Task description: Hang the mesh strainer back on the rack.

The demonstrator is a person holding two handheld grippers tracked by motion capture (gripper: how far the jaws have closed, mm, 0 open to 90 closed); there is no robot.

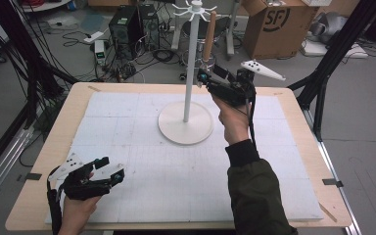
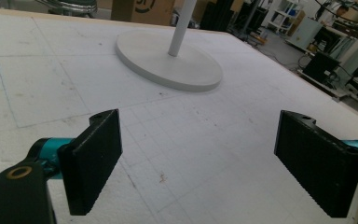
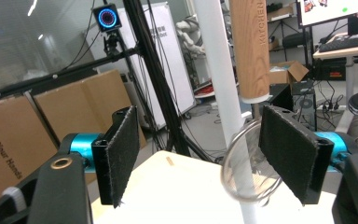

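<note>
A white hook stand [image 1: 190, 73] rises from a round base [image 1: 185, 128] at the middle back of the white foam mat. A whisk with a wooden handle [image 1: 209, 36] hangs upright from a hook at its top. My right gripper [image 1: 201, 78] is held up beside the pole at the whisk's lower end. In the right gripper view its jaws [image 3: 203, 158] stand open, and the whisk's wire loops [image 3: 242, 172] hang between them, close to the right pad, below the wooden handle [image 3: 250, 46]. My left gripper [image 1: 110, 169] rests low at the mat's front left, open with nothing between its jaws [image 2: 200, 163].
The mat lies on a wooden table [image 1: 298, 105]. Beyond the far edge are computer towers [image 1: 127, 24], floor cables, a stool and a cardboard box [image 1: 279, 24]. Black frame struts [image 1: 340, 46] stand at the back right and left. The stand's base [image 2: 168, 60] lies ahead of the left gripper.
</note>
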